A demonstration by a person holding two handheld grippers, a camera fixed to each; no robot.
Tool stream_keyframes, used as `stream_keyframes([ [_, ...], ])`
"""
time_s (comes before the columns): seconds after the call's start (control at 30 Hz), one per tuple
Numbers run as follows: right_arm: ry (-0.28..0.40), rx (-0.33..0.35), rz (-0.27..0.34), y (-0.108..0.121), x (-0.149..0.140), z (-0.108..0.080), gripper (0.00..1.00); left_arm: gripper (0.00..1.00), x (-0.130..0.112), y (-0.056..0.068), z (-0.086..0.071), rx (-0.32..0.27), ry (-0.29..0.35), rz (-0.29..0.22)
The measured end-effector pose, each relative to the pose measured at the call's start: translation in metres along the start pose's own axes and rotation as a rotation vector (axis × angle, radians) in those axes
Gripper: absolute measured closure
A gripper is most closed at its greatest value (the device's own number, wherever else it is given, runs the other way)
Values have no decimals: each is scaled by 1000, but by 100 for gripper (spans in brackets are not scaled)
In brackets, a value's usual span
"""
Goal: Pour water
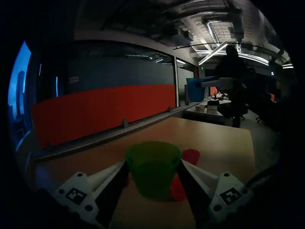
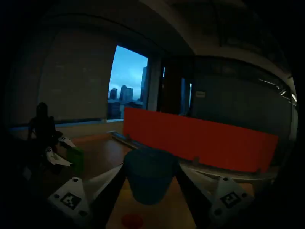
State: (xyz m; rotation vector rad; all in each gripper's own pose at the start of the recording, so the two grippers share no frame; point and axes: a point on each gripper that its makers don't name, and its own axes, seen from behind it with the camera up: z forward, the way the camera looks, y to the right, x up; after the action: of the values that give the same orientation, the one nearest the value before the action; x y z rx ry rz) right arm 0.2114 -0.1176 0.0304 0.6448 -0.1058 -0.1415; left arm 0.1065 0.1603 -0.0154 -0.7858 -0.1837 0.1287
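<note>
the left gripper [image 1: 153,163] is narrowed around a green cup [image 1: 153,180], its two white fingers with dark inner pads [image 1: 119,179] pressing the cup's left and right sides just below the rim. the cup is upright with its mouth open to the camera; the light is too dim to tell what is inside. behind its lower right edge a red disc [image 1: 177,189] lies on the wooden table [image 1: 225,145], and a second red disc [image 1: 190,155] lies a little farther off, to the right of the rim. an orange partition [image 1: 103,108] runs along the table's far edge, and a dark figure [image 1: 232,76] is well away under the ceiling lights [image 1: 213,52]. the right gripper [image 2: 150,168] is likewise closed to cup width on a blue cup [image 2: 150,185], one finger touching each side, the cup upright. whether it rests on the table or hangs just above it cannot be told. a red disc [image 2: 132,220] lies on the tabletop near the bottom of the right gripper view, in front of the blue cup. in that view the left gripper shows off to the left, carrying the green cup, well apart from the blue one. behind it is a window [image 2: 127,82] with a city skyline.
</note>
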Motion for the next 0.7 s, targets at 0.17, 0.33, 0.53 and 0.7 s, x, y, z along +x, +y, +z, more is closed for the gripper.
stream_keyframes([
  [0.17,-15,2,-4,1,-8,-2,10,16,-10,-3,1,8,-26,3],
  [0.33,-32,2,-12,2,-17,-3,9,16,-20,-2,1,6,-55,8],
  [0.53,-55,12,-13,-1,-29,-5,9,16,-33,4,2,-9,-86,12],
  [0.7,-67,17,-4,-2,-38,-7,9,16,-42,5,3,-11,-104,15],
])
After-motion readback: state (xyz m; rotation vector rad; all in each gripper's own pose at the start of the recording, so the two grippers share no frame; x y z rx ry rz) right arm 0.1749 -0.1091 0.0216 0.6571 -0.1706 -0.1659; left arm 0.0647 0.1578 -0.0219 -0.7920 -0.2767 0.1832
